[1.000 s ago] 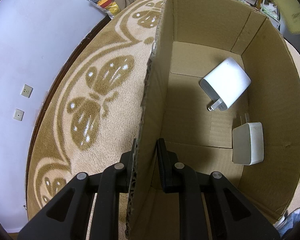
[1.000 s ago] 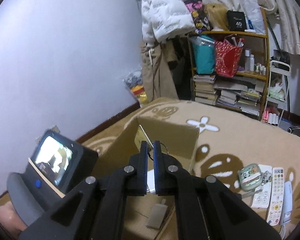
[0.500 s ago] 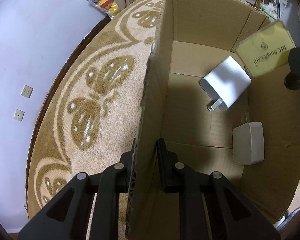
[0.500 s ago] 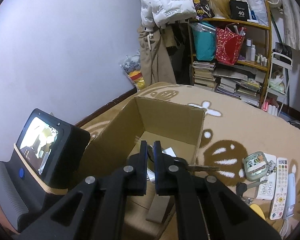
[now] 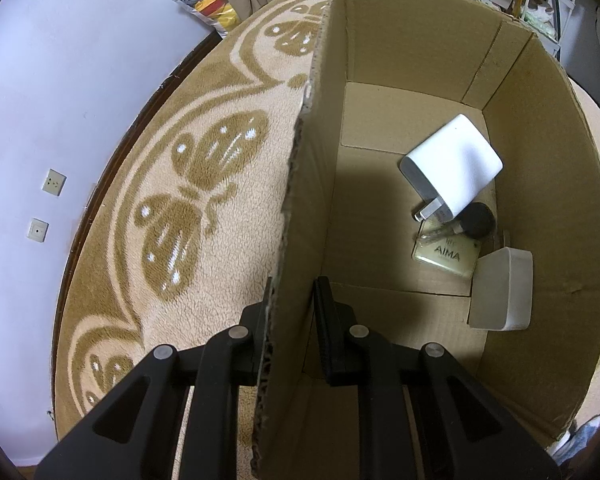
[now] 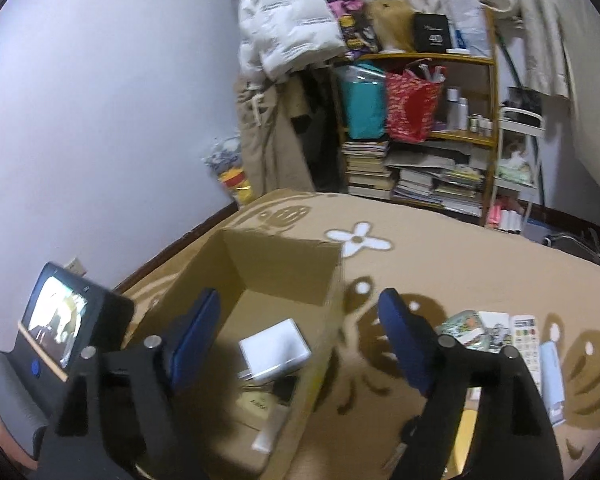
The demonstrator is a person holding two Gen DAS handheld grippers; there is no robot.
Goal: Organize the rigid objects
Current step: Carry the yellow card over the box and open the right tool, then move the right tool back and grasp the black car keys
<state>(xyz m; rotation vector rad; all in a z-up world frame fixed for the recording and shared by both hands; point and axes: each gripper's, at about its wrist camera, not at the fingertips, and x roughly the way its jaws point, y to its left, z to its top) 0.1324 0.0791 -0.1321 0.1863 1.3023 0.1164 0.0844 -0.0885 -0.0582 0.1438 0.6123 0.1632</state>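
Four items lie in the cardboard box [image 5: 540,128], left tongs [image 5: 292,304] pinching its wall, right tongs [image 6: 300,332] spread.

Brown cardboard box [image 5: 380,60] holds white chargers [image 5: 452,172], on a beige rug [image 5: 180,200] with tan butterflies

Dim indoor light, fisheye-bent edges, deep shadow inside cardboard box [image 5: 400,92], right view seemingly motion-blurred

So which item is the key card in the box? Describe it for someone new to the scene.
Look in the cardboard box, at the floor along its right wall. Between the white charger and the grey adapter lies the card: flat, pale yellow, printed AIMA, with a black-headed key lying across it.
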